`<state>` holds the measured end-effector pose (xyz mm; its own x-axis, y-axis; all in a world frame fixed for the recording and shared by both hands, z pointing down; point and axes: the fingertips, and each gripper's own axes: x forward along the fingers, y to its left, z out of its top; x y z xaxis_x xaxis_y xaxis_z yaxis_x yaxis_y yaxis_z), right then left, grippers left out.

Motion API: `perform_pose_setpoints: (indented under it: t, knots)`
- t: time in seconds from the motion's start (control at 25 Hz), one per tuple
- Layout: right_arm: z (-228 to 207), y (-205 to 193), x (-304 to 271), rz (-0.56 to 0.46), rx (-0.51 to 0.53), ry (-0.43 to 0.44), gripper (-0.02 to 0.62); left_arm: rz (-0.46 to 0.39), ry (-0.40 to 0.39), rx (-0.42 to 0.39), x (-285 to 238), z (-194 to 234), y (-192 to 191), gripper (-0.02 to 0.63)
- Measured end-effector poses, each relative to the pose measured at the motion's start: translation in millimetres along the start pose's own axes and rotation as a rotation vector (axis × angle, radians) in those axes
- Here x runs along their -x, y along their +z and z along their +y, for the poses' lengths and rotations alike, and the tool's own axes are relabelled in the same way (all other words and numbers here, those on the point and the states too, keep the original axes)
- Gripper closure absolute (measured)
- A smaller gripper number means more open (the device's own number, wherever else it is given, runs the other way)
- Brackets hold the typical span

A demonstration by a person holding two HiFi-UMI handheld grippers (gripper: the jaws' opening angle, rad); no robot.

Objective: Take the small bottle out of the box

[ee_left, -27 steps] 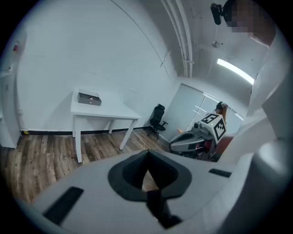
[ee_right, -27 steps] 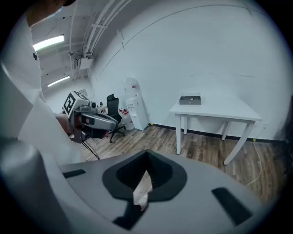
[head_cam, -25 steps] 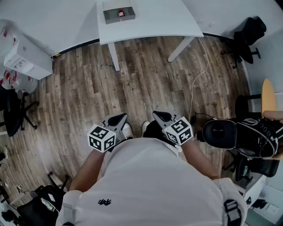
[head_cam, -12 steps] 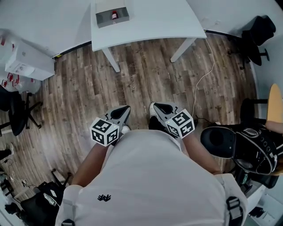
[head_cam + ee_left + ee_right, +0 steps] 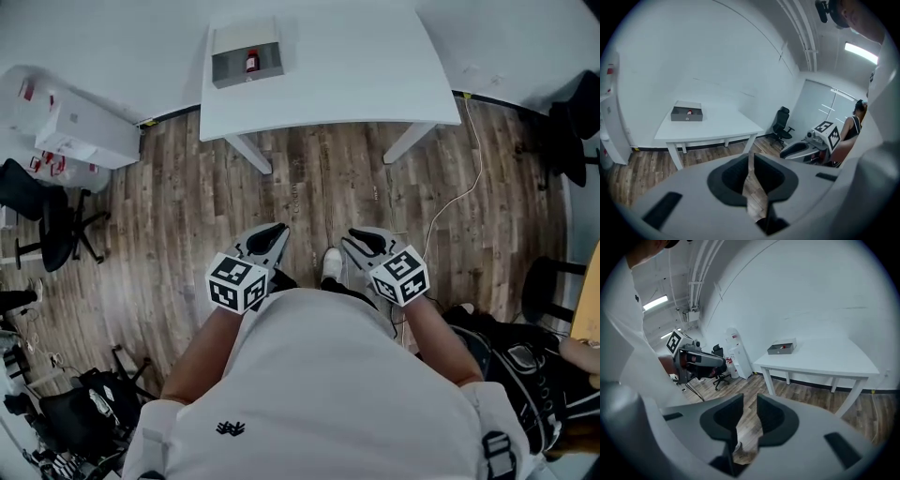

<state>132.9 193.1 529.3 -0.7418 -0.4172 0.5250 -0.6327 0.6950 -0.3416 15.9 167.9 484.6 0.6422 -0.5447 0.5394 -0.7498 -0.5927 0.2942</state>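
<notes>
A small red-capped bottle (image 5: 251, 62) stands in an open grey box (image 5: 246, 66) on the far left corner of a white table (image 5: 356, 75). Both grippers are held at waist height over the wooden floor, far from the table. My left gripper (image 5: 272, 232) has nothing between its jaws, which show only a thin slit and are opening (image 5: 750, 157). My right gripper (image 5: 361, 239) stands open and empty (image 5: 750, 401). The left gripper view shows the box (image 5: 686, 114) and bottle (image 5: 689, 112) far off. In the right gripper view the box (image 5: 782, 348) is equally distant.
White cabinets (image 5: 84, 131) and a black office chair (image 5: 42, 225) stand at the left. A cable (image 5: 450, 206) runs across the floor right of the table. A black bag (image 5: 525, 375) lies at lower right, gear (image 5: 75, 422) at lower left.
The table, with the box on it, has slid lower and nearer in the head view. Both grippers have shifted slightly up and to the right with the person.
</notes>
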Motion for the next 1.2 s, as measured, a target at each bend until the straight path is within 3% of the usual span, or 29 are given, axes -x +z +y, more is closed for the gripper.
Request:
perform_pose_setpoints:
  t: [0.32,0.96,1.2]
  knots:
    - [-42.3,40.2,-37.4,0.004,0.001,0.038,0.522,-0.017,0.059,0.067,-27.7,50.3,35.0,0.545]
    - [-106.4,154.1,-128.5,-0.025,-0.01,-0.099,0.535,-0.038,0.081,0.033,-93.2,231.6,136.7,0.491]
    - [-128.4,173.7,-142.6,0.003,0.016,-0.069,0.537,-0.013,0.124,0.079,-134.4,274.9,162.8,0.47]
